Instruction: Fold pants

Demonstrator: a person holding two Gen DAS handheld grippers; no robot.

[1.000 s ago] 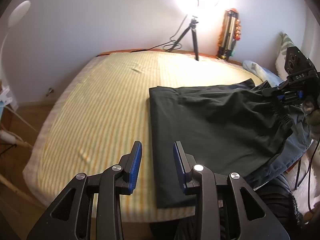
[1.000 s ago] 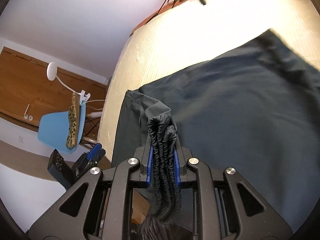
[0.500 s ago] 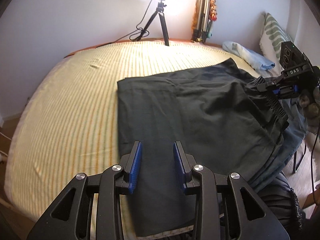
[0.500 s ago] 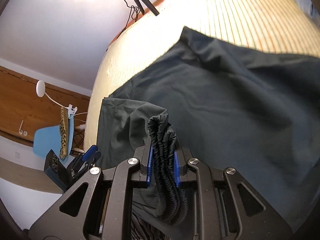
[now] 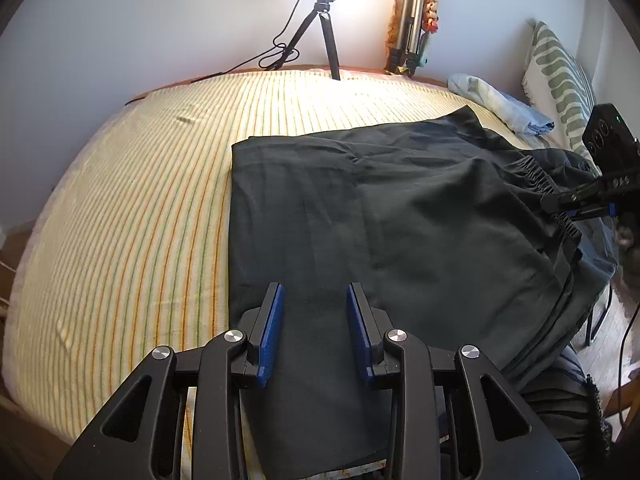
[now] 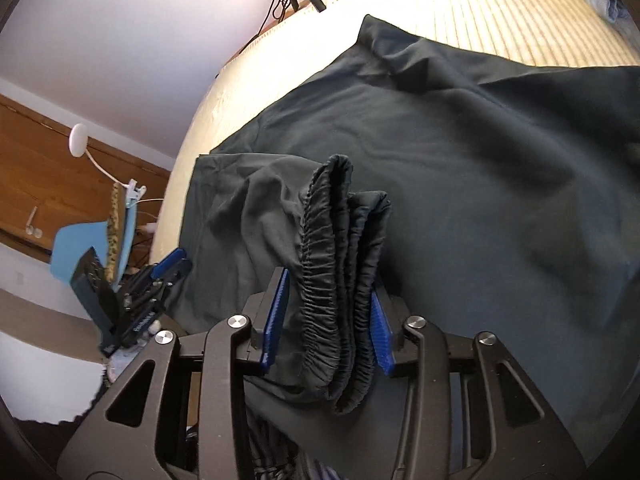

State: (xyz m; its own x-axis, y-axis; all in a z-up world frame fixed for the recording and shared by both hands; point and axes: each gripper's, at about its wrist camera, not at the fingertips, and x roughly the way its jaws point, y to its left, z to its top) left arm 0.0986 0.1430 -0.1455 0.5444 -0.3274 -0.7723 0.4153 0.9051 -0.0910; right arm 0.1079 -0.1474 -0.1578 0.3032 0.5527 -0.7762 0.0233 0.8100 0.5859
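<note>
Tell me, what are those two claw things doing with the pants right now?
Left gripper open, empty, above the pants. Right gripper shut on the bunched waistband. Nothing in the way on the bed.

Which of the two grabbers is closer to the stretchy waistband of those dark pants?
The right gripper: the gathered elastic waistband sits bunched between its blue pads. The left gripper hovers open over the flat leg end of the pants, well away from the waistband.

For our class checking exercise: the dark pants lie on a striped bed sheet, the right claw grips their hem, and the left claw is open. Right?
Not quite. The right claw grips the pants by the gathered elastic waistband, not the hem, as the right wrist view shows. The striped bed sheet and open left claw are correct.
</note>
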